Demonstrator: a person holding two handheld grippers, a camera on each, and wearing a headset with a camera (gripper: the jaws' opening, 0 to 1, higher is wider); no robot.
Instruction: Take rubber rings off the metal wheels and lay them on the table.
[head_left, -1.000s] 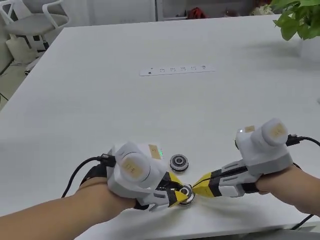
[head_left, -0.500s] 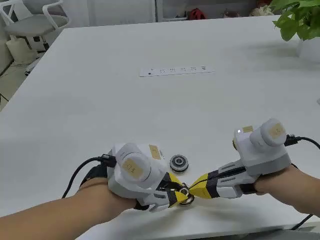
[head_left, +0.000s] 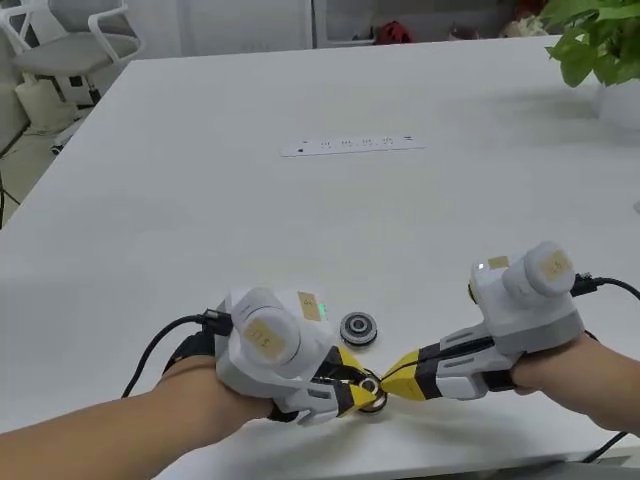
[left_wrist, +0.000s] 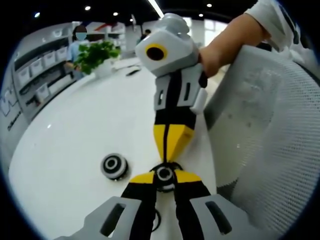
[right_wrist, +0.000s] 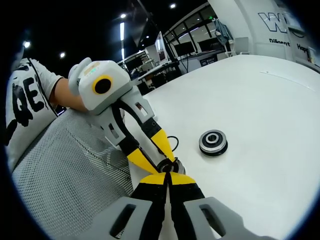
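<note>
Dipped lower, my right claw (head_left: 387, 379), pinched shut, touches the right rim of the wheel (left_wrist: 164, 173) my left claw (left_wrist: 165, 178) clamps.

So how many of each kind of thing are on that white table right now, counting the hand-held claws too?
Metal wheels: 2 (loose wheel, gripped wheel)
Claws: 2 (left claw, right claw)
Power strip: 1
Plant: 1
Total: 6
</note>
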